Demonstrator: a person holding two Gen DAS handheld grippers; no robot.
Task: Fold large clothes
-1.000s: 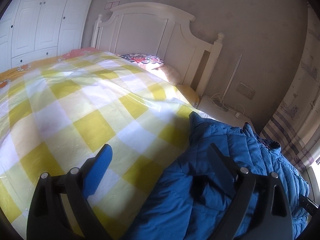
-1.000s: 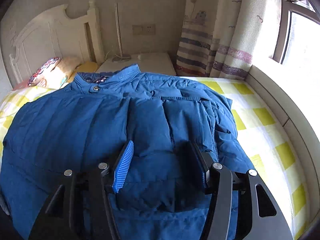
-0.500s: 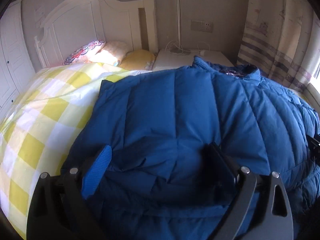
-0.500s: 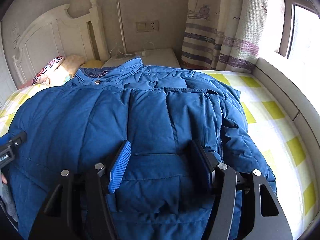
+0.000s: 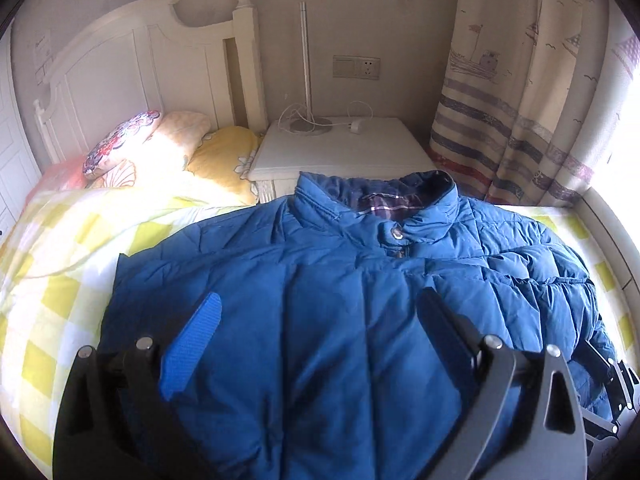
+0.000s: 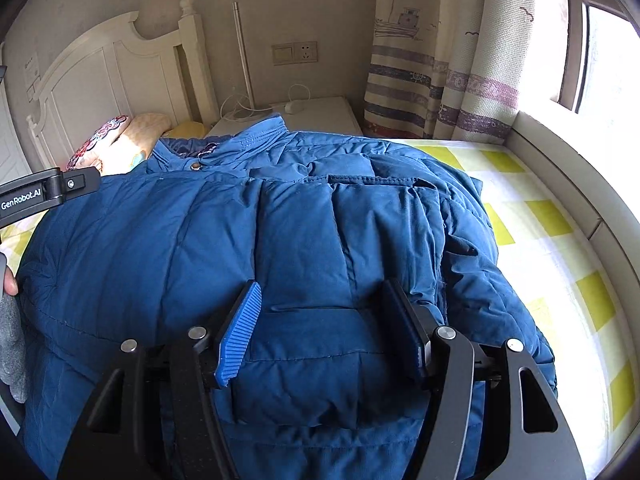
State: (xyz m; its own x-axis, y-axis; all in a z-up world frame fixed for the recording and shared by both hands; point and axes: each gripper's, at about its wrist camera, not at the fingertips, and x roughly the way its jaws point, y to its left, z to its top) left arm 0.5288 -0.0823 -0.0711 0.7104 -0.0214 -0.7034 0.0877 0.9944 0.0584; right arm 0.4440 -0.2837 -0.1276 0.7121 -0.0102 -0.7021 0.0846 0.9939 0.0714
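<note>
A blue padded jacket (image 5: 340, 248) lies spread, collar toward the nightstand, on the yellow-and-white checked bed cover (image 5: 60, 280). My left gripper (image 5: 318, 298) hovers open over the jacket's middle, with nothing pinched between its fingers. My right gripper (image 6: 320, 288) sits low on the jacket (image 6: 160, 240) near its right side. A thick folded panel fills the gap between its pads, which rest against it. The left gripper's body (image 6: 48, 192) shows at the left edge of the right wrist view.
Pillows (image 5: 160, 144) lie against a white headboard (image 5: 132, 72). A white nightstand (image 5: 340, 152) with a thin lamp stands behind the collar. Striped curtains (image 5: 520, 120) and a window ledge (image 6: 580, 184) border the bed on the right.
The left gripper swung from the bare bed cover to over the jacket and rolled level. The right gripper stayed in place, its jaws a little wider than before.
</note>
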